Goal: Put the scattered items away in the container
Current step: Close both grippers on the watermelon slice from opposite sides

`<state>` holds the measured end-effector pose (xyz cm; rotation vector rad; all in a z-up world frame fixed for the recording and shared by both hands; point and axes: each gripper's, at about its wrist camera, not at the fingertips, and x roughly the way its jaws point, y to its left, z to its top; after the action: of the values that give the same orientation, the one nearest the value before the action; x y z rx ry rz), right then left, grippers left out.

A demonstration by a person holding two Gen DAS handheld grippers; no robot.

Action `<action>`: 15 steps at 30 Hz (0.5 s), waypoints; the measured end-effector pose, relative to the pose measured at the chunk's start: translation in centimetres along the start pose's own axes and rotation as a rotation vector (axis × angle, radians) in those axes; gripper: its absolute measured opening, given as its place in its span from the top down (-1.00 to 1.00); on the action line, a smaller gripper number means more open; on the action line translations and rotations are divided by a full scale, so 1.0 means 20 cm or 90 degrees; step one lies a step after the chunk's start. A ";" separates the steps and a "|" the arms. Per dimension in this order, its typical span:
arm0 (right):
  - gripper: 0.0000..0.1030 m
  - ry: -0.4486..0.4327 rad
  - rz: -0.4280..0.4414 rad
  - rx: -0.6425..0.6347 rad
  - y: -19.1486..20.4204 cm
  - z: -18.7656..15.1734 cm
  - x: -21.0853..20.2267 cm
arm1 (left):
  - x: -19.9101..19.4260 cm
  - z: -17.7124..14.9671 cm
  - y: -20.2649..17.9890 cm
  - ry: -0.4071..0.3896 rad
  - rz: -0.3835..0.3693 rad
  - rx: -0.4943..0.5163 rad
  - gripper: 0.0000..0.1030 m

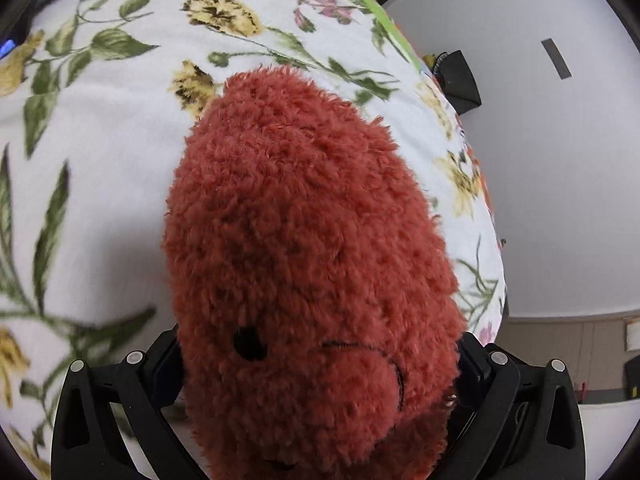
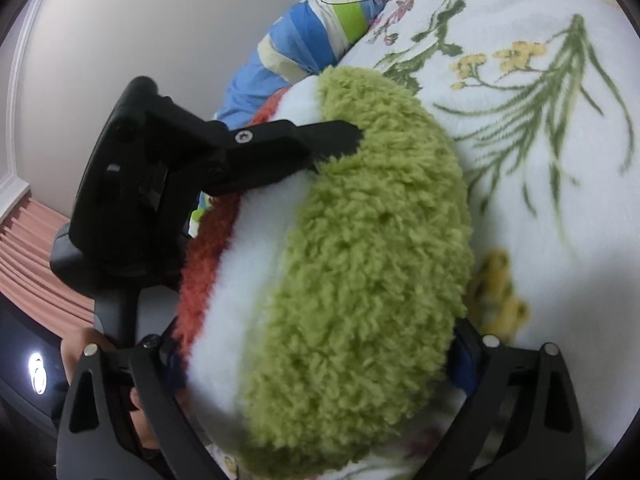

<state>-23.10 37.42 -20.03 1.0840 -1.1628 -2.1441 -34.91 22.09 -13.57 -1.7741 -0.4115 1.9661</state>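
Note:
A plush toy lies on a floral blanket (image 1: 100, 168). Its face side is red fur (image 1: 312, 240) with a black eye and a stitched mouth. In the right wrist view it shows a red edge, a white band and a green furry rind (image 2: 360, 280). My left gripper (image 1: 320, 364) straddles the red part at full width, fur brushing both fingers. My right gripper (image 2: 318, 360) straddles the white and green part, fur against both pads with no squeeze visible. One left finger (image 2: 332, 136) lies on the rind's far edge.
The blanket (image 2: 540, 208) covers a bed, with striped blue and green bedding (image 2: 296, 48) behind the toy. A black object (image 1: 460, 84) sits past the bed's edge by a white wall (image 1: 540, 180). A person's hand (image 2: 76, 354) holds the left gripper's handle. No container is in view.

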 end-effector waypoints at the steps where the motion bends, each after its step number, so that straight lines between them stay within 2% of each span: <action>1: -0.87 0.000 0.004 0.003 0.01 -0.02 -0.02 | -0.03 -0.03 -0.01 -0.003 -0.002 0.004 -1.00; 5: -0.88 -0.006 0.008 -0.020 0.16 -0.09 -0.10 | -0.23 -0.14 -0.03 -0.030 -0.024 0.010 -1.00; 8: -0.88 -0.014 0.014 -0.053 0.34 -0.11 -0.15 | -0.44 -0.24 -0.05 -0.065 -0.040 0.022 -1.00; 12: -0.88 -0.018 0.034 -0.108 0.62 -0.23 -0.22 | -0.82 -0.44 -0.03 -0.136 -0.047 0.041 -1.00; 15: -0.89 0.004 0.057 -0.167 0.89 -0.35 -0.24 | -1.12 -0.61 0.09 -0.186 -0.048 0.029 -1.00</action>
<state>-14.10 27.98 -5.31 0.9046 -0.8778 -2.1481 -21.60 7.96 3.18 -1.4252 -0.5161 2.1687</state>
